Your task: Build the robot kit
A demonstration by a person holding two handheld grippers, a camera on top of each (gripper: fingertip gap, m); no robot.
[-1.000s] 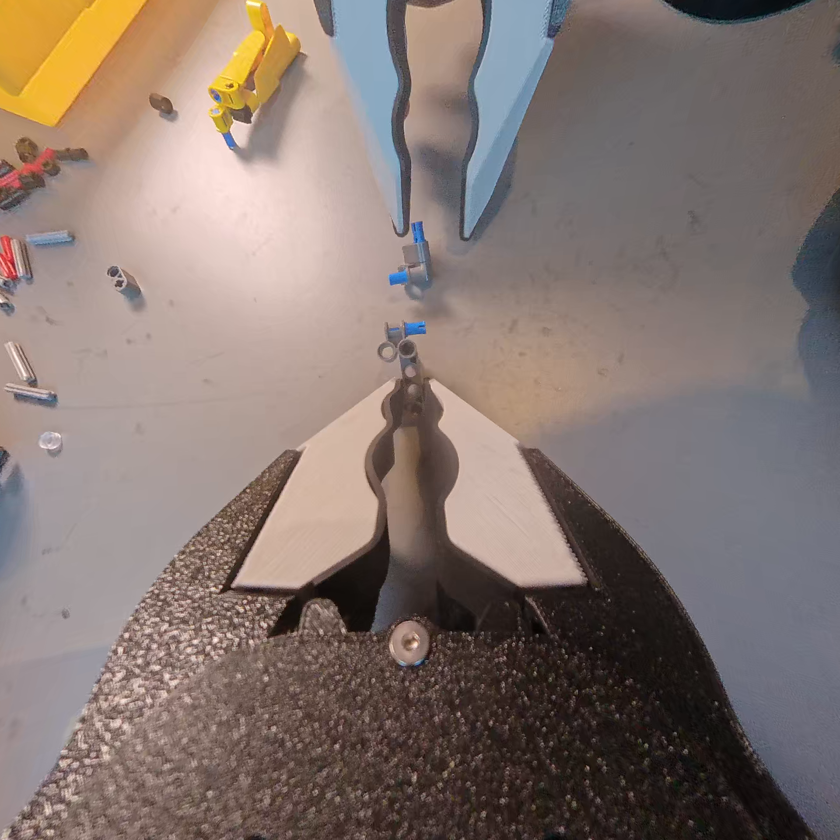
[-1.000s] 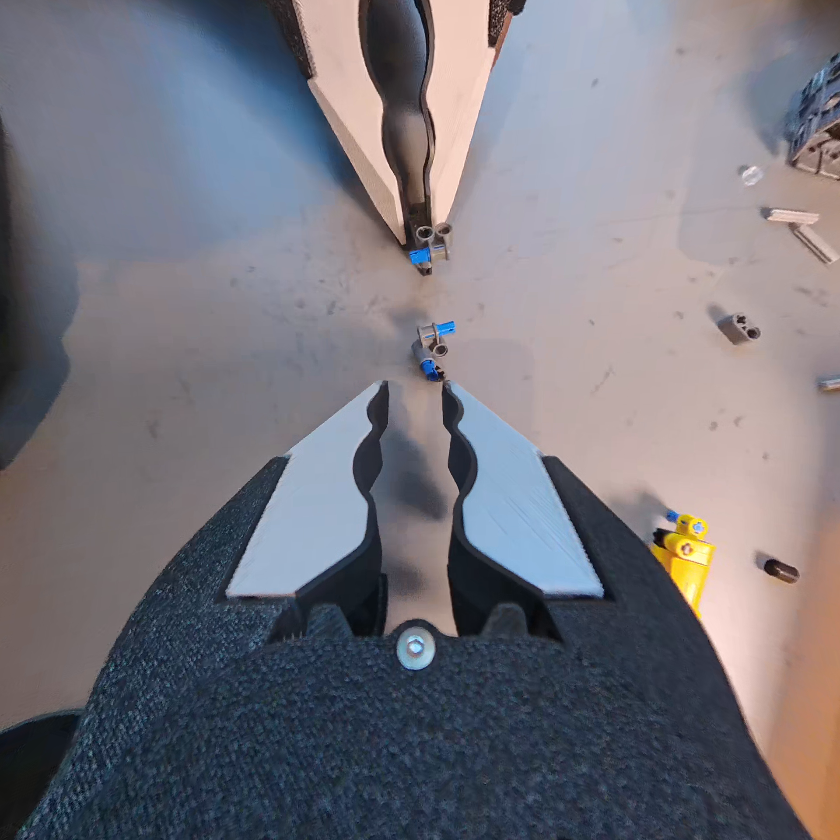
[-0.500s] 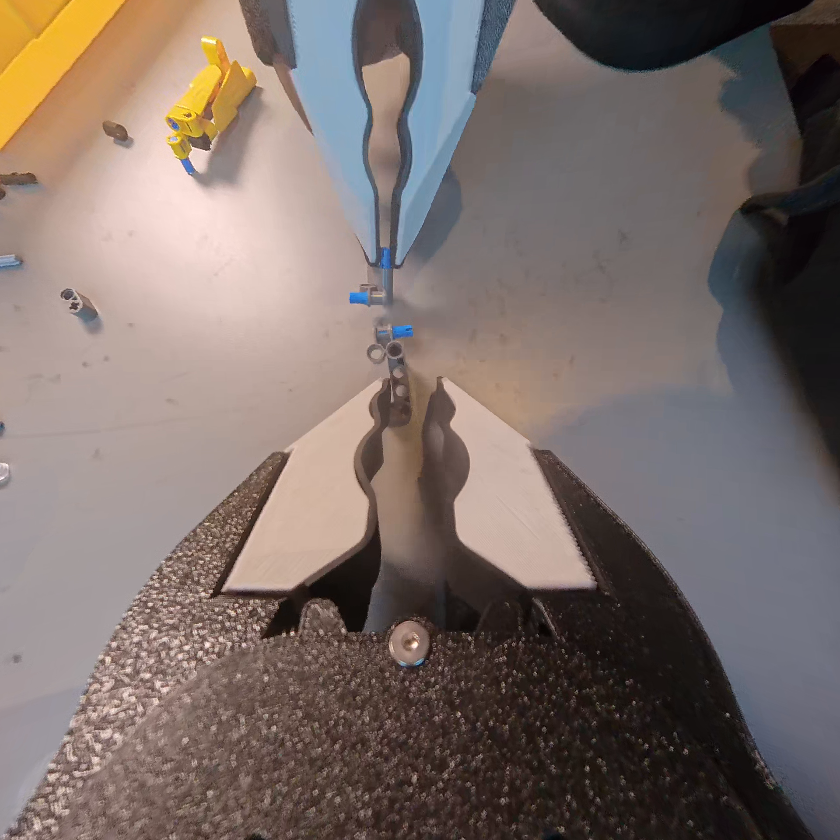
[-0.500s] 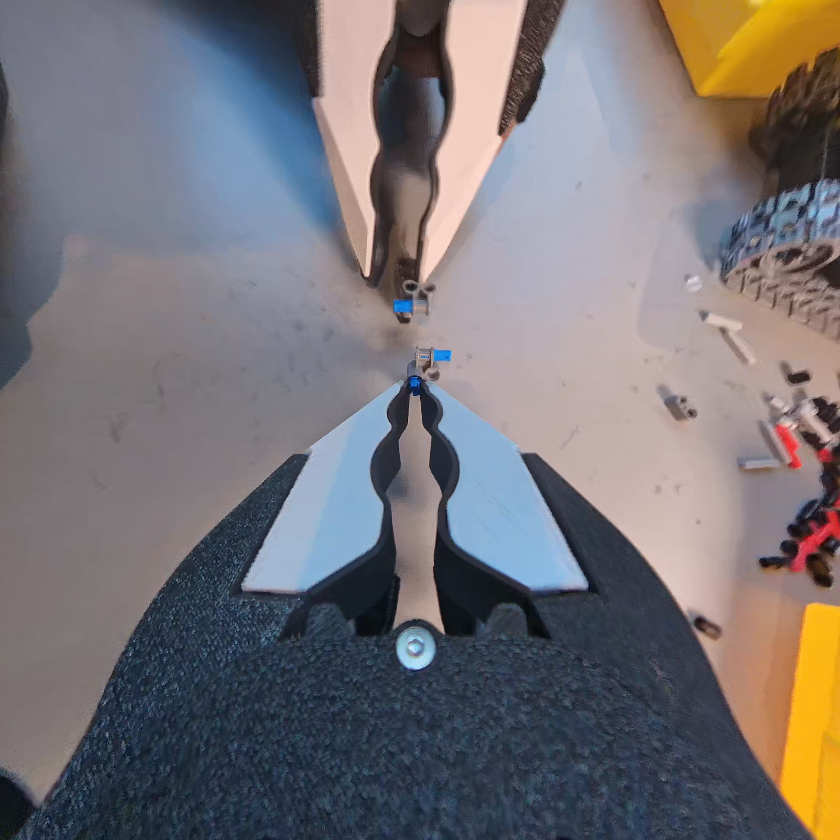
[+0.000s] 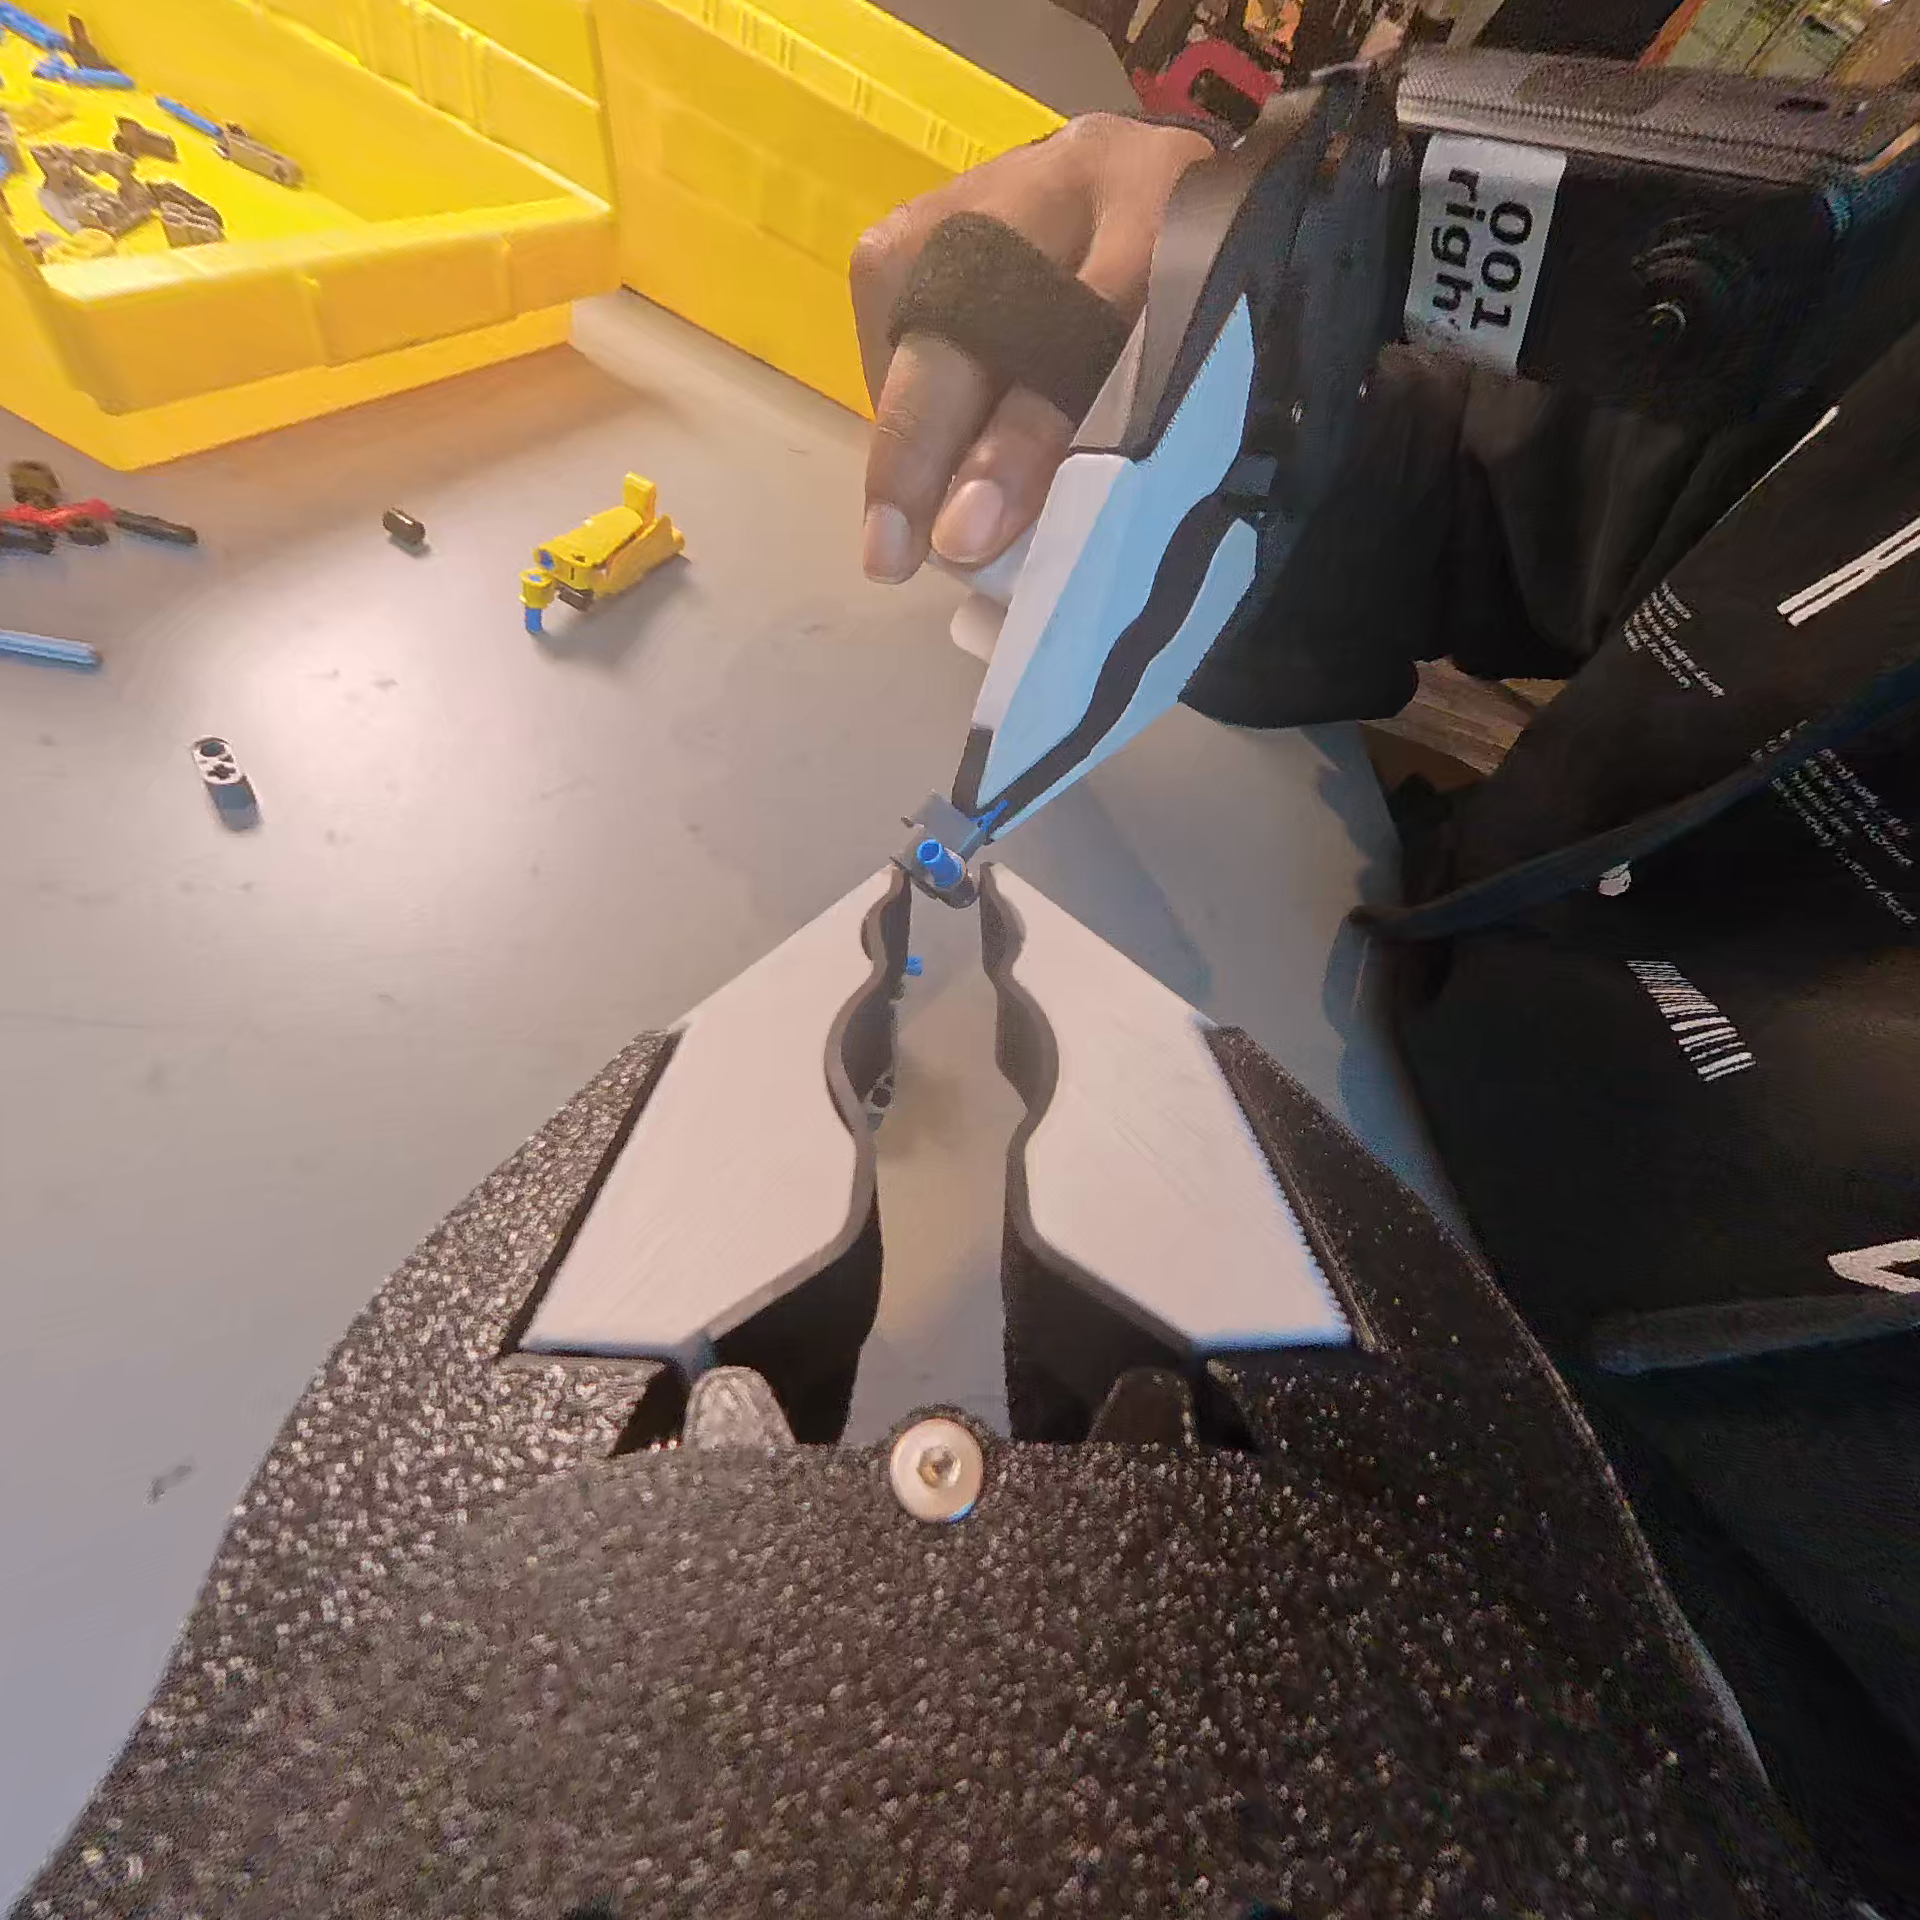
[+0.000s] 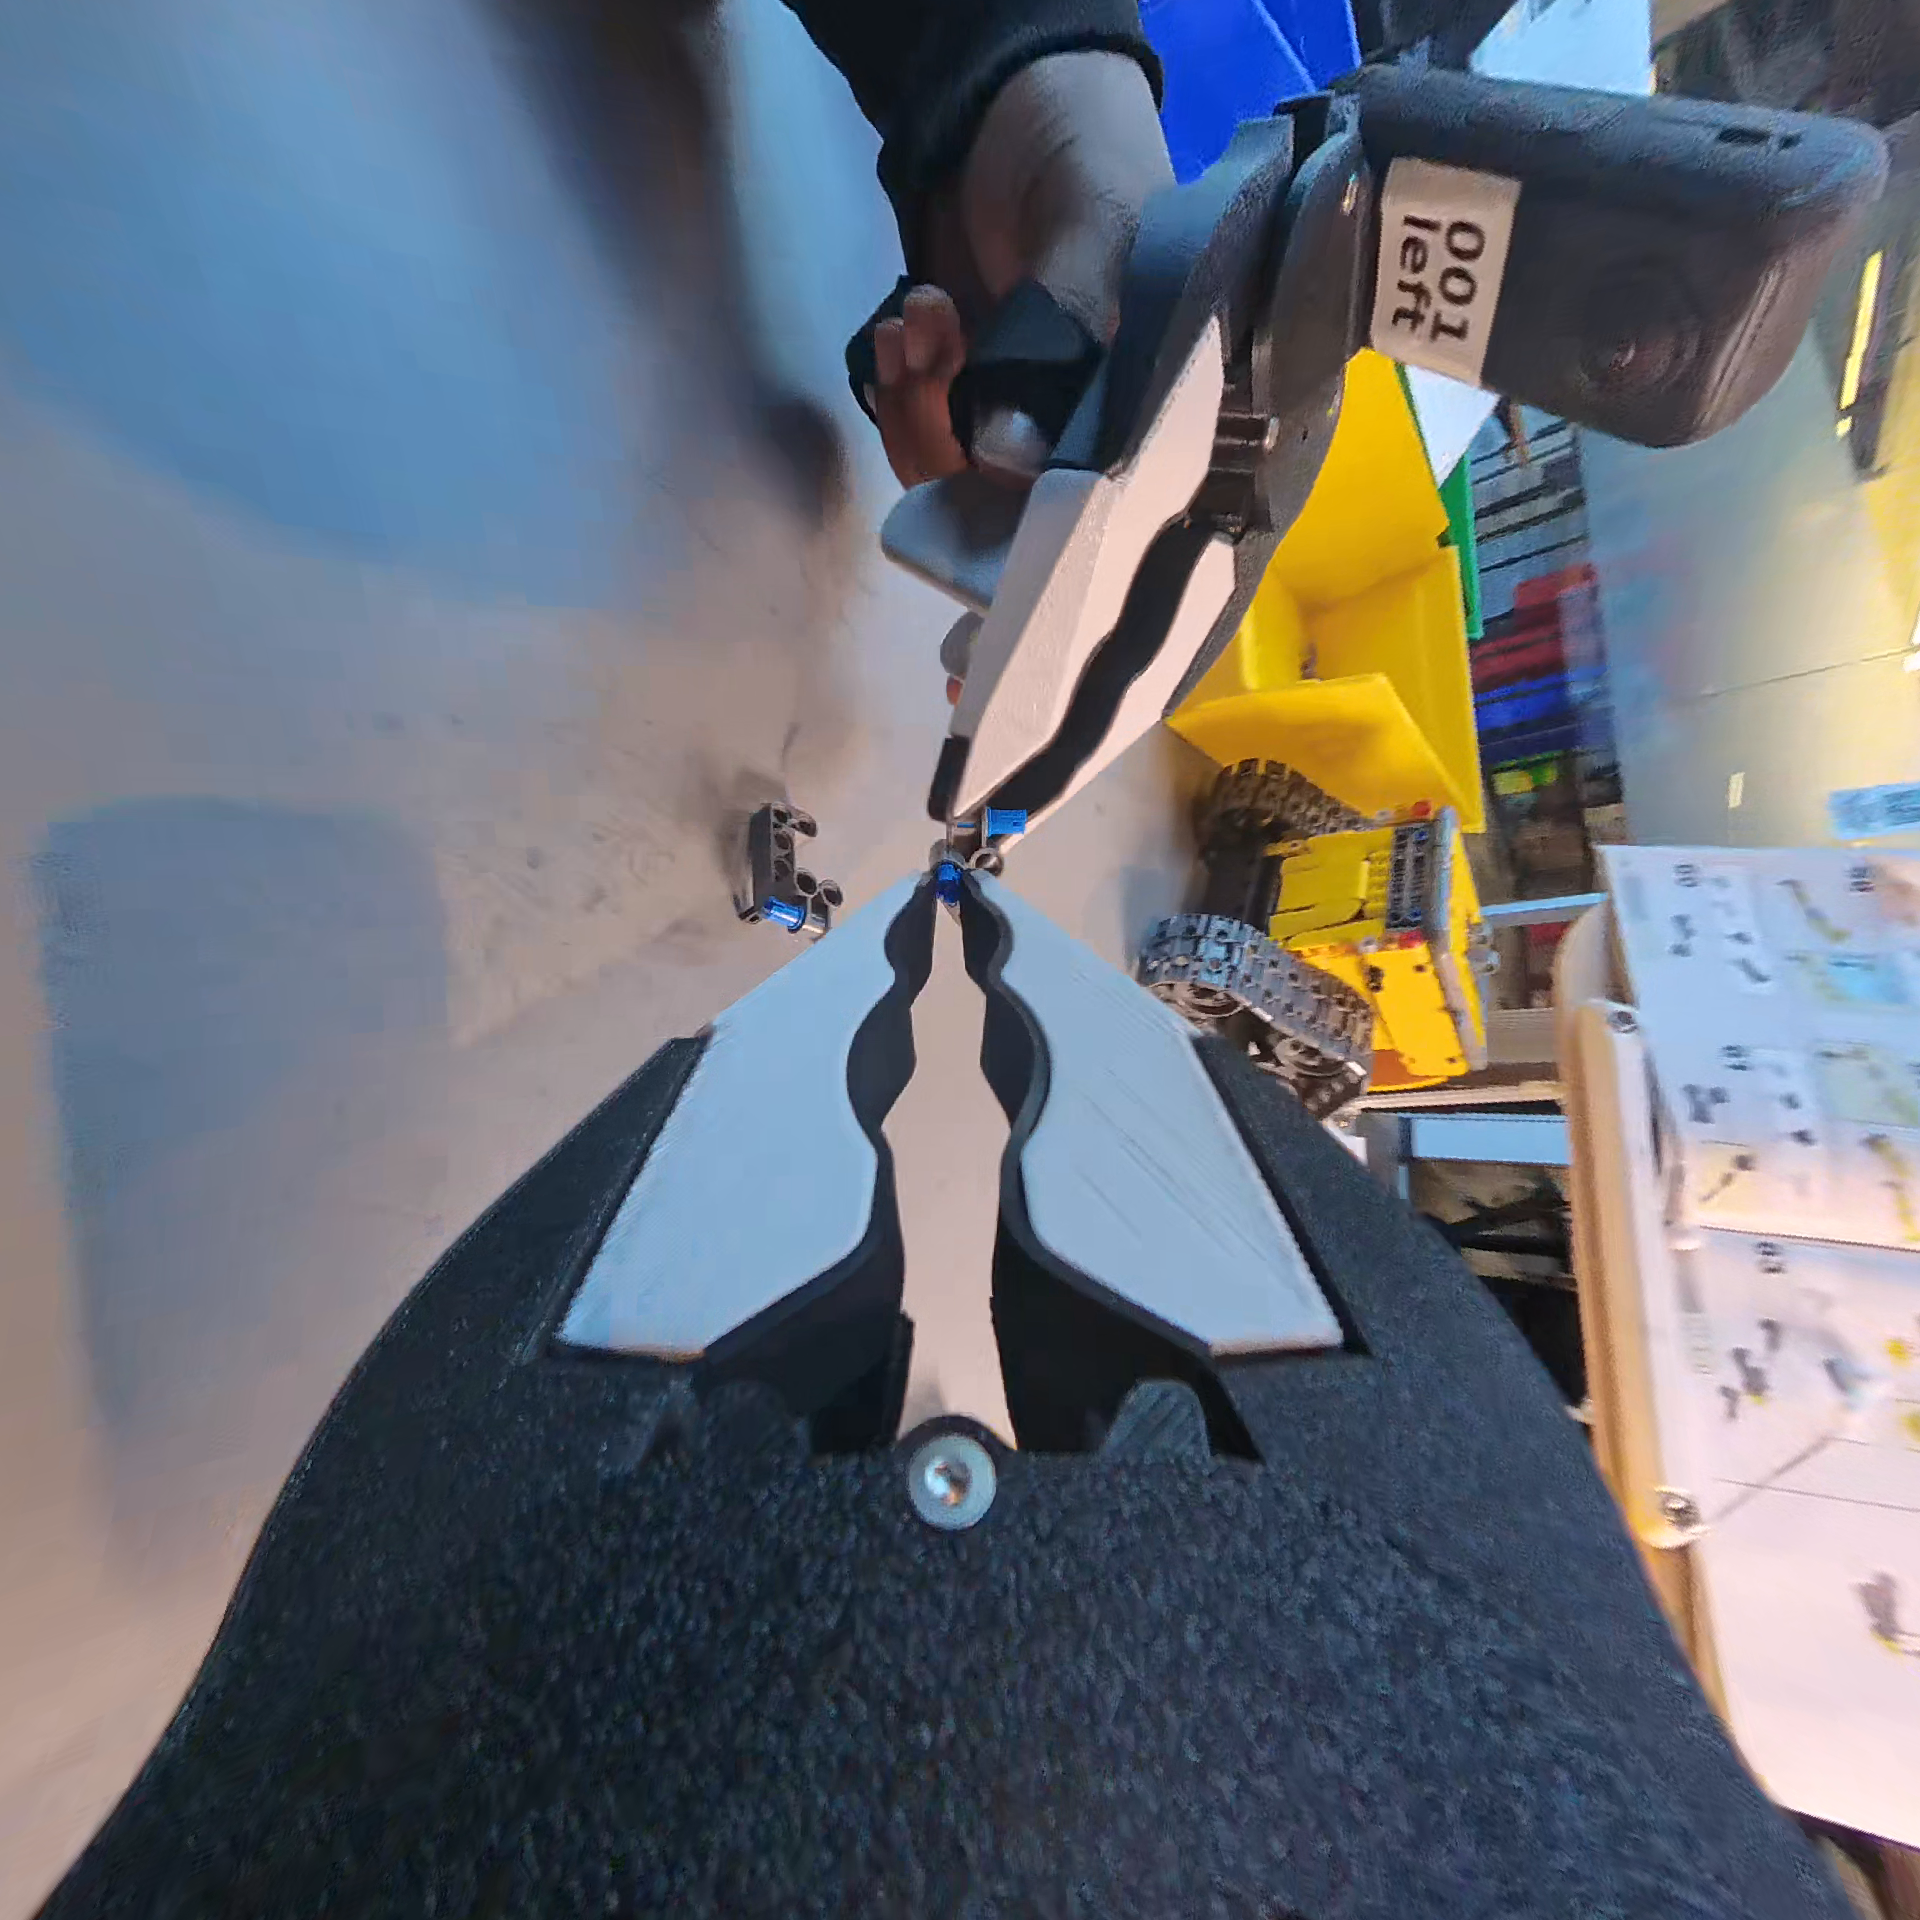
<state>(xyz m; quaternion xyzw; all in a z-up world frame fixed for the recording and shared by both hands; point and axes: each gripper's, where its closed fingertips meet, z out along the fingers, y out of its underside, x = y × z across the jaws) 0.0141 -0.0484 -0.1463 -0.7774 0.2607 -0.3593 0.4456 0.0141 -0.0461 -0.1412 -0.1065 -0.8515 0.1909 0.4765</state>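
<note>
Beside a vehicle [image 6: 1340, 914] only its view shows, right gripper [image 6: 943, 896] pinches a pinned piece [image 6: 947, 881]; left gripper [image 5: 940, 883] unclear.

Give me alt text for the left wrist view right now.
Two grippers meet tip to tip above a grey table: the left gripper, fingers slightly apart, faces the right gripper, which pinches a small grey-and-blue connector piece. Yellow bins and loose parts lie behind; a small yellow assembly sits nearer.

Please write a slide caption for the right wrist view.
Two hand-held grippers meet tip to tip, each pinching a small grey-and-blue piece.
</note>
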